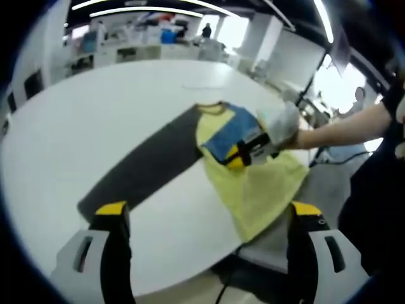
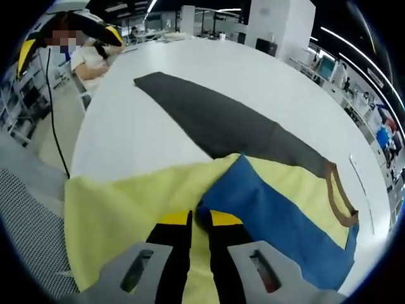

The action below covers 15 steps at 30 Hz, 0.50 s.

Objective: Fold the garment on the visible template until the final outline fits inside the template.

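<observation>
Soft matt cloth garment (image 2: pixel 253 209) on a smooth white table (image 2: pixel 209 69).

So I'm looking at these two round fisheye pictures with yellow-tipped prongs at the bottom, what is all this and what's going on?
Those prongs are the jaws of two hand-held grippers; a person holds one in each hand, and a camera rides on each. The left gripper view looks across a white table from further back; its left gripper is open and holds nothing. In it you see the right gripper, held by a gloved hand. The right gripper view is that gripper's own close-up: its jaws are shut on a yellow and blue garment. A dark grey template lies flat on the table, partly under the garment.
</observation>
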Available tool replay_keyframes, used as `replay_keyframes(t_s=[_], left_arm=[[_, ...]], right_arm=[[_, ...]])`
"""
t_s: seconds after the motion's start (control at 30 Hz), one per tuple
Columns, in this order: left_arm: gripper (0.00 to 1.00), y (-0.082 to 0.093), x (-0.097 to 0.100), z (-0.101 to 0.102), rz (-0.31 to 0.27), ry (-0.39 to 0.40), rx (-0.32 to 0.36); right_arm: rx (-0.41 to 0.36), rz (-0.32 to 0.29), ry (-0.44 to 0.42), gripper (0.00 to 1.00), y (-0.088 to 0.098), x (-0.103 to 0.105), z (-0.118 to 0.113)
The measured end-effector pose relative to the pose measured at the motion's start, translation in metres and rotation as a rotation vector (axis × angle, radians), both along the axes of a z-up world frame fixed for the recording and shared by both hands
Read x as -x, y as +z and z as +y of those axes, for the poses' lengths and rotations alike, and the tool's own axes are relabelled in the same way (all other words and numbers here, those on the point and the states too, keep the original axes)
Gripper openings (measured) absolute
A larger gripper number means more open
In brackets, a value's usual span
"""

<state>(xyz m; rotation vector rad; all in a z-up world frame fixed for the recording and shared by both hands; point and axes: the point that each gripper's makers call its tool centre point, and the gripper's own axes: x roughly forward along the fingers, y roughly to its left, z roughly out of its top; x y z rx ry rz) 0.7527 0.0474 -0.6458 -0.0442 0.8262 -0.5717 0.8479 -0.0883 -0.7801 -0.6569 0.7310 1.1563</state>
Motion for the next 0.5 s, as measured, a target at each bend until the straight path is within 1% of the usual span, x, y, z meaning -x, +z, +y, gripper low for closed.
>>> replay_keyframes(t_s=[0.13, 0.37, 0.5], left_arm=[[0.99, 0.001, -0.001, 0.0, -0.006, 0.0, 0.001], [0.99, 0.006, 0.0, -0.001, -0.016, -0.003, -0.003], [0.99, 0.008, 0.003, -0.002, -0.018, 0.002, -0.003]], right_arm=[[-0.002, 0.009, 0.004, 0.14, 0.001, 0.006, 0.001], [-0.005, 0.012, 0.023, 0.11, 0.003, 0.014, 0.002], [-0.018, 0.012, 0.014, 0.11, 0.011, 0.015, -0.001]])
